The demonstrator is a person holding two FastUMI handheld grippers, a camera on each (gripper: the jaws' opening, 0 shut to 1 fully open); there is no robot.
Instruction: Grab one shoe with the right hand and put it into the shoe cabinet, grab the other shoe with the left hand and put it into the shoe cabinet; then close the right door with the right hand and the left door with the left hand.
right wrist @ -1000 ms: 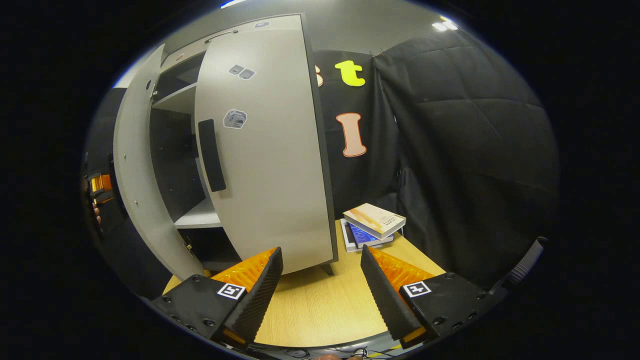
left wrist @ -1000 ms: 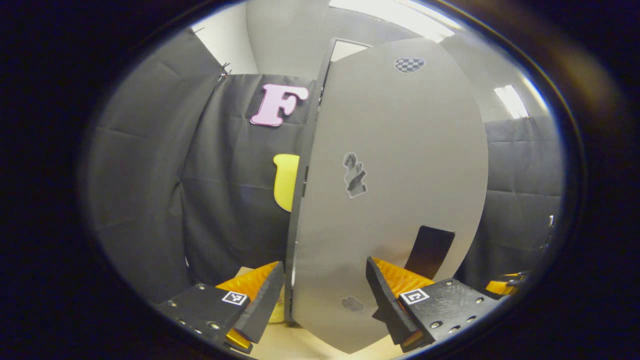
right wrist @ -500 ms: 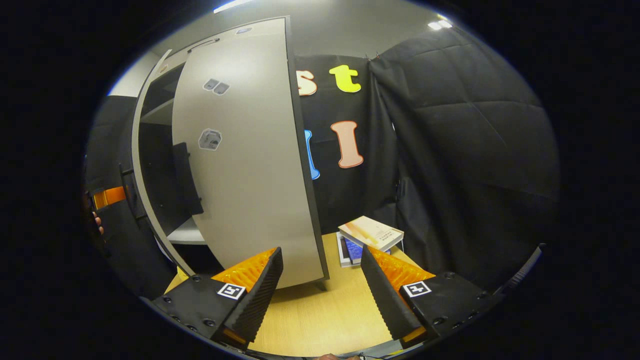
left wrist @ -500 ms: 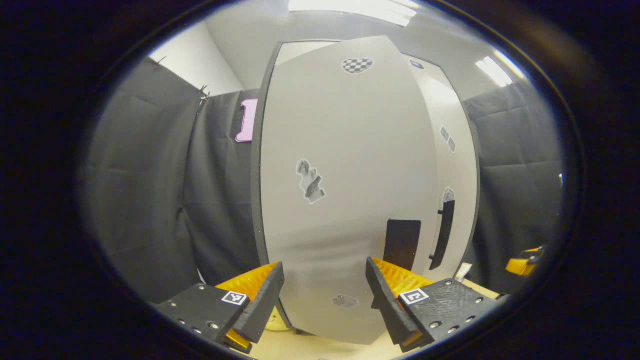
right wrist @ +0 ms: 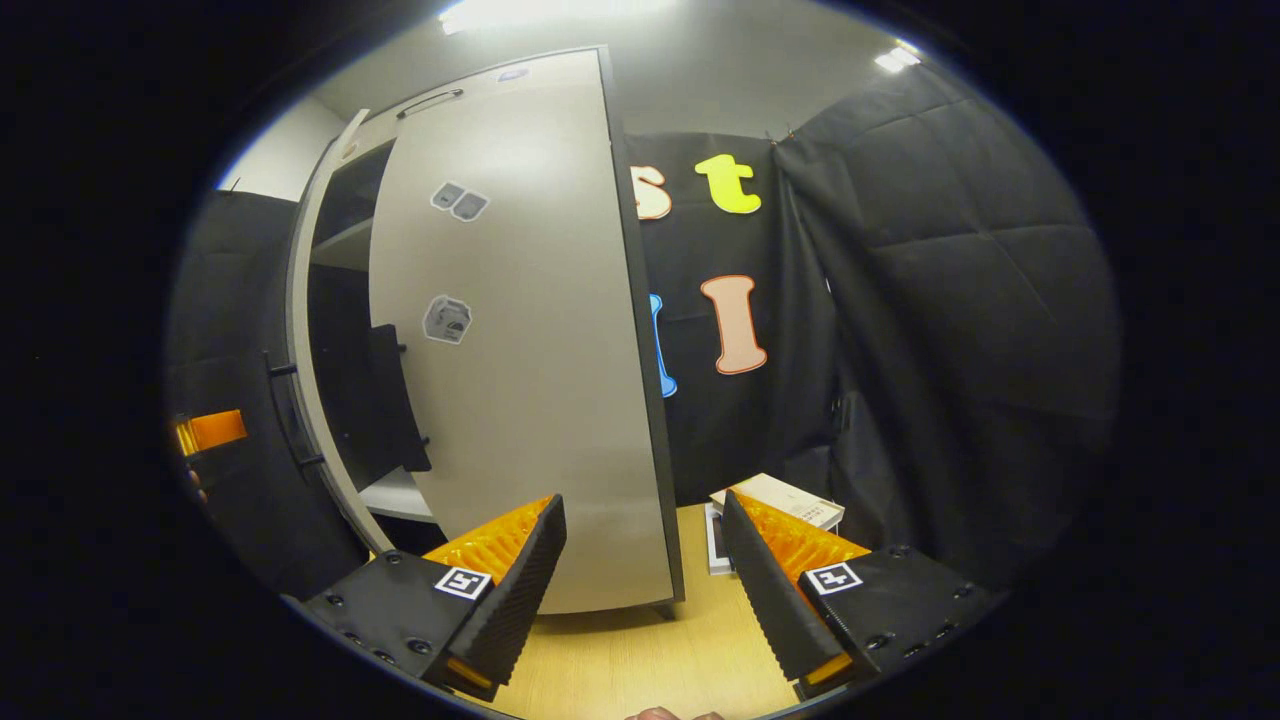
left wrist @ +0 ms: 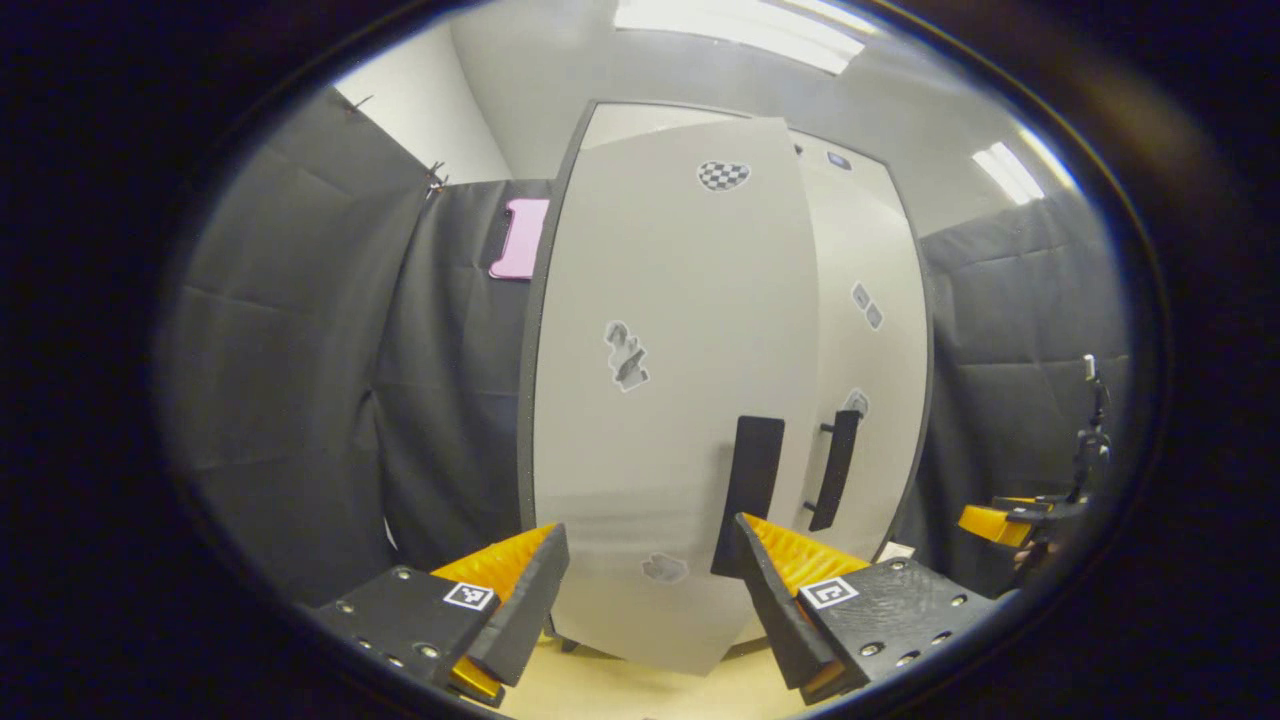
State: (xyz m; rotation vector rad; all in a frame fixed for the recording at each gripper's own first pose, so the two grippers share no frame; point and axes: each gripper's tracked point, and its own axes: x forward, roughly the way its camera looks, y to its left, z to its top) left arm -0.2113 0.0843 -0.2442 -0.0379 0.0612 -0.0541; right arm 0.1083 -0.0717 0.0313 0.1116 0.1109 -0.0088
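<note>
Left gripper (left wrist: 650, 585), bottom centre of the left gripper view: fingers spread, holding nothing, the wooden table (left wrist: 620, 690) showing between and below them

Left door (left wrist: 670, 400), centre of the same view, just beyond those fingers: pale grey panel, nearly shut, dark flat handle (left wrist: 748, 495) low on its right edge, small stickers on its face

Right door (left wrist: 868, 350), behind and to the right: also pale grey, its dark bar handle (left wrist: 833, 470) standing close beside the left door's handle

Right gripper (right wrist: 645, 590), bottom centre of the right gripper view: fingers spread, holding nothing, above the table (right wrist: 640, 660)

Right door again, centre-left of that view: slightly ajar, with a gap on its left showing the shoe cabinet (right wrist: 345, 300) interior and a pale shelf (right wrist: 395, 495); shoes cannot be made out inside

Stack of books (right wrist: 775, 505), lower centre-right, on the table beside the cabinet, partly behind the right-hand finger

Other gripper (left wrist: 1010, 520) at the right edge of the left gripper view
</note>
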